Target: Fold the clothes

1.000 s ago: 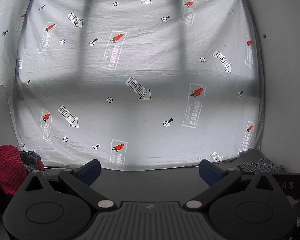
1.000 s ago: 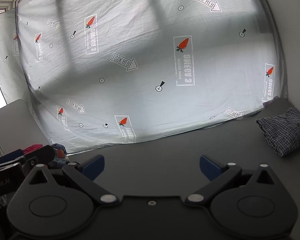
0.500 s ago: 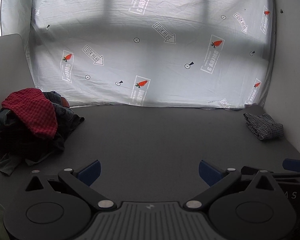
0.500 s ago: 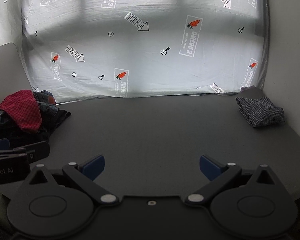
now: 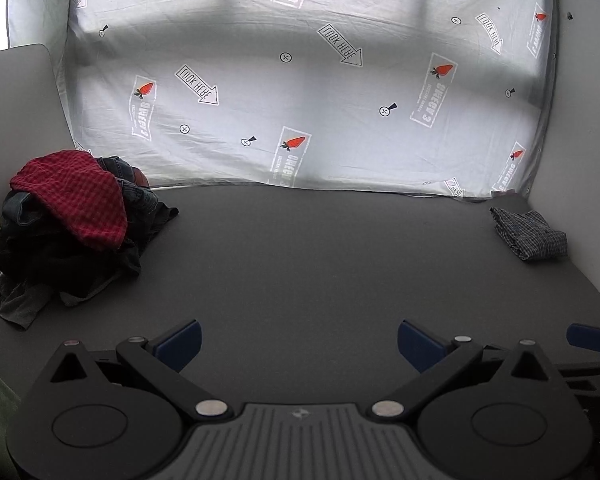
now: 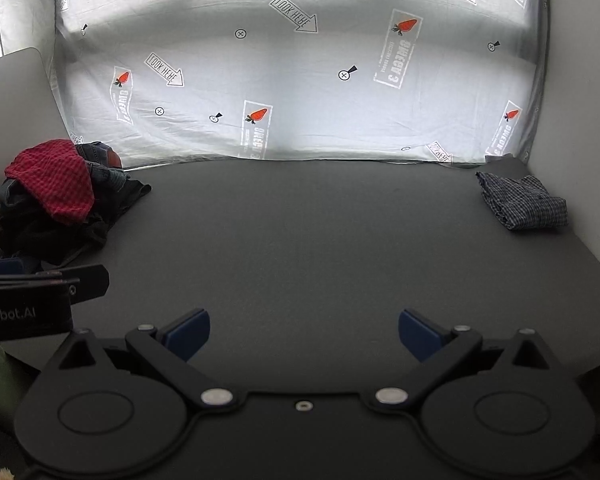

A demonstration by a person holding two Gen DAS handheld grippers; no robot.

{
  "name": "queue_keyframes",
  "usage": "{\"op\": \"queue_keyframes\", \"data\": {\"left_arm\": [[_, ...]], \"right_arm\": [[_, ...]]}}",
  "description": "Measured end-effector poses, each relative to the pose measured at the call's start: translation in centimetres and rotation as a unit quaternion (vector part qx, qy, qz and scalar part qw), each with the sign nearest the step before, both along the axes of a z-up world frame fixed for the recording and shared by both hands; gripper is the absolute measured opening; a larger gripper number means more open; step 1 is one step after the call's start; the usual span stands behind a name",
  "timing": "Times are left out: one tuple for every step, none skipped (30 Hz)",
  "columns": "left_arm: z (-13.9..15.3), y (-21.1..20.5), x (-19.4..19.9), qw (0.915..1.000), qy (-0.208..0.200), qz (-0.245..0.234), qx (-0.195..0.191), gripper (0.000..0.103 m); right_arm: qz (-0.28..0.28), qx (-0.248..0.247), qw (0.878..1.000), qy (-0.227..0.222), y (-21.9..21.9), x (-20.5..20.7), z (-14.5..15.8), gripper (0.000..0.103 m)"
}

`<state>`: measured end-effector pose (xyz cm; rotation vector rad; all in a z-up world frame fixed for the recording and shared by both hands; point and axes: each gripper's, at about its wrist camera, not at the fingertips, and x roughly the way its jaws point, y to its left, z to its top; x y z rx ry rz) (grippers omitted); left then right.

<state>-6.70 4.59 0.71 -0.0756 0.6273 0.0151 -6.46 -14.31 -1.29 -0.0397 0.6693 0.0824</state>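
While both claws sit idle, status from the left wrist view: left claw [image 5: 298, 342] is spread wide with nothing between the blue pads, hovering over the near edge of the dark tabletop [image 5: 320, 264]. Unfolded pile [image 5: 66, 232] sits at the far left corner, against the printed sheet [image 5: 300, 92] hung behind. Red checked garment [image 5: 74, 194] is draped on top, with jeans and other dark items crumpled under it. One folded checked shirt [image 5: 530, 232] lies at the far right corner, well apart from the pile. Middle of the tabletop has no garment laid out. A tip of the right claw shows at the right edge.

Right wrist view: right claw [image 6: 304, 332] is also wide open and holding nothing, over the near edge of the tabletop. Same layout: pile at far left with the red piece on top, folded shirt at far right close to the wall. Side of the left claw pokes in at the left, near the pile but not touching it.

Judgement: one item looks done, several left, exact count hidden in the heap. No fold is in hand right now. Likely next step is pulling the red piece off the pile into the middle.
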Motion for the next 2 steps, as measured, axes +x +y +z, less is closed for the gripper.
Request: {"op": "queue_keyframes", "data": {"left_arm": [[0.01, 0.15, -0.04, 1.0, -0.001, 0.002, -0.001, 0.103], [0.04, 0.27, -0.04, 1.0, -0.002, 0.004, -0.003, 0.103]], "right_arm": [[0.001, -0.002, 1.0, -0.001, 0.15, 0.08, 0.0, 0.102], [0.002, -0.002, 1.0, -0.001, 0.27, 0.12, 0.02, 0.102]]}}
